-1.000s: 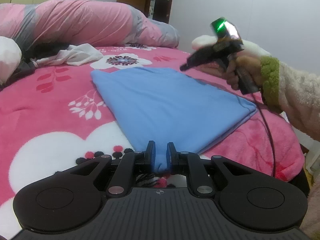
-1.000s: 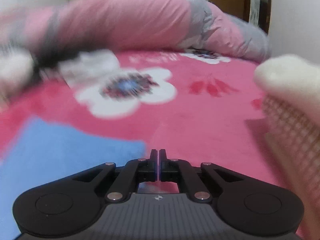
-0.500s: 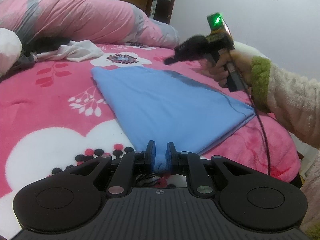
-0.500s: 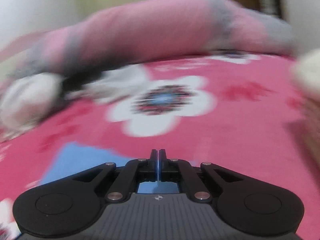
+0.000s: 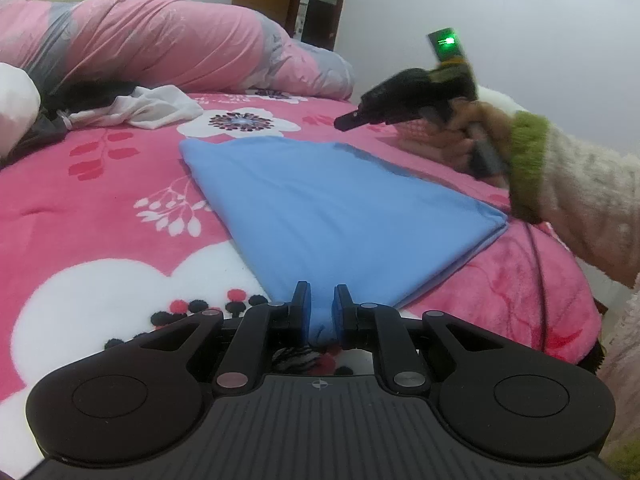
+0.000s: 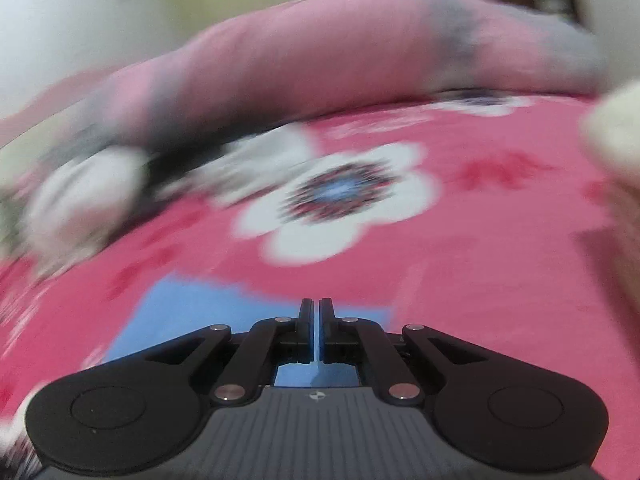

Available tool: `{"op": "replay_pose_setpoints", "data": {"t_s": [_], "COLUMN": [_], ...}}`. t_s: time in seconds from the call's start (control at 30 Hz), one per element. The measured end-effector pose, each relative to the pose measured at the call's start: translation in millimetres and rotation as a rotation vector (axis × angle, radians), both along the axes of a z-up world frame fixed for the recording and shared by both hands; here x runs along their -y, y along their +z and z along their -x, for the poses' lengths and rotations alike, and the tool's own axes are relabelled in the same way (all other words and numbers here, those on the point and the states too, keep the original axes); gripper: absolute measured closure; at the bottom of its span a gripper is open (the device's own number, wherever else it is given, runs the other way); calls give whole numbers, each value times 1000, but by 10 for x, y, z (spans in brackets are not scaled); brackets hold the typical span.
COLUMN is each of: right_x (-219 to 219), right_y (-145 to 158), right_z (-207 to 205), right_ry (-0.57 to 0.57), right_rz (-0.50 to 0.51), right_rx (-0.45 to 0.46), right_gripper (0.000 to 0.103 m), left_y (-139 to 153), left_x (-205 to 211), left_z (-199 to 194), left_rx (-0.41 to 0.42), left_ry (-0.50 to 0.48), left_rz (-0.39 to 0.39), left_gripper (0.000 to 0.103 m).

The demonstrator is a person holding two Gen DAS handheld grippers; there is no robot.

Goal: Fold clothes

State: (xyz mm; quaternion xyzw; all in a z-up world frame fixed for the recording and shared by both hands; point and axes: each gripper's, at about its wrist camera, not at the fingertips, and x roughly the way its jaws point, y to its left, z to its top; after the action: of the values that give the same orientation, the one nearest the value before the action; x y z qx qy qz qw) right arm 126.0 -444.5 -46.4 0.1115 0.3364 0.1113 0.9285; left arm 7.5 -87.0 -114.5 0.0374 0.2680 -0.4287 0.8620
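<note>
Right hand (image 5: pixel 472 140) raised above blue cloth (image 5: pixel 336 208), right gripper (image 6: pixel 316 312) pinched together, empty; left gripper (image 5: pixel 320 304) low, clamping cloth's near corner.

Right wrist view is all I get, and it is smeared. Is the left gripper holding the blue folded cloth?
Observer: Yes. The left gripper pinches the near corner of the flat blue folded cloth between its pads.
Operator: Where is the right gripper?
Observer: It hovers over the cloth's far edge, shut and empty.
Operator: Anything else on the pink flowered blanket?
Observer: A crumpled white garment lies beyond the cloth, apart from it.
</note>
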Motion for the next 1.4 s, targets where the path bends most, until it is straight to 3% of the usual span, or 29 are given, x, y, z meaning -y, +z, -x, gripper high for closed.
{"op": "replay_pose_setpoints", "data": {"t_s": [0.03, 0.1, 0.17, 0.27, 0.3, 0.4, 0.5, 0.6, 0.63, 0.67, 0.77, 0.83, 0.87, 0.97, 1.0, 1.07, 1.13, 1.2, 1.3, 1.4], "right_x": [-39, 25, 216, 248, 240, -44, -98, 154, 188, 195, -157, -368, -406, -227, -133, -88, -244, -608, -1051, -1042], "right_y": [-60, -216, -187, 5, 61, 78, -102, -54, 21, 90, 179, 95, 55, -64, -25, 113, 269, 305, 161, -130], "right_z": [12, 1, 72, 304, 381, 628, 801, 926, 995, 1063, 1222, 1287, 1284, 1254, 1217, 1204, 1179, 1073, 817, 448], "right_ry": [29, -53, -168, -192, -184, 19, 30, -196, -198, -189, 1, 148, 159, -9, -124, -210, -125, 25, 184, 132], "right_rz": [26, 123, 87, 70, 65, 79, 153, 216, 188, 164, 156, 164, 196, 290, 330, 340, 189, 148, 124, 195], "right_rx": [-33, -76, -48, 1, 14, 5, -74, -80, -53, -28, 23, 22, 3, -56, -75, -40, 22, 57, 28, -90], "right_gripper": [102, 103, 103, 102, 102, 102, 103, 100, 100, 100, 100, 100, 100, 97, 96, 95, 95, 95, 95, 99], "left_y": [2, 9, 15, 26, 26, 28, 29, 33, 34, 36, 36, 36, 35, 31, 31, 23, 19, 16, 5, -11], "left_x": [6, 21, 35, 51, 53, 59, 66, 72, 74, 76, 78, 78, 80, 83, 81, 73, 64, 57, 46, 28], "left_z": [0, 8, 14, 11, 11, 14, 27, 39, 41, 44, 47, 53, 59, 75, 77, 72, 70, 69, 72, 72], "left_rx": [1, 6, 10, 13, 13, 13, 18, 28, 31, 33, 37, 38, 39, 43, 45, 42, 39, 36, 40, 45], "left_ry": [1, 3, 4, 2, 3, 5, 9, 8, 7, 6, 6, 11, 14, 20, 20, 23, 25, 26, 25, 20], "left_rz": [-2, -10, -20, -33, -35, -39, -44, -51, -54, -56, -59, -57, -57, -57, -57, -48, -40, -34, -25, -13], "left_gripper": [91, 91, 90, 90, 90, 90, 90, 90, 90, 90, 90, 90, 90, 90, 90, 90, 90, 90, 90, 90]}}
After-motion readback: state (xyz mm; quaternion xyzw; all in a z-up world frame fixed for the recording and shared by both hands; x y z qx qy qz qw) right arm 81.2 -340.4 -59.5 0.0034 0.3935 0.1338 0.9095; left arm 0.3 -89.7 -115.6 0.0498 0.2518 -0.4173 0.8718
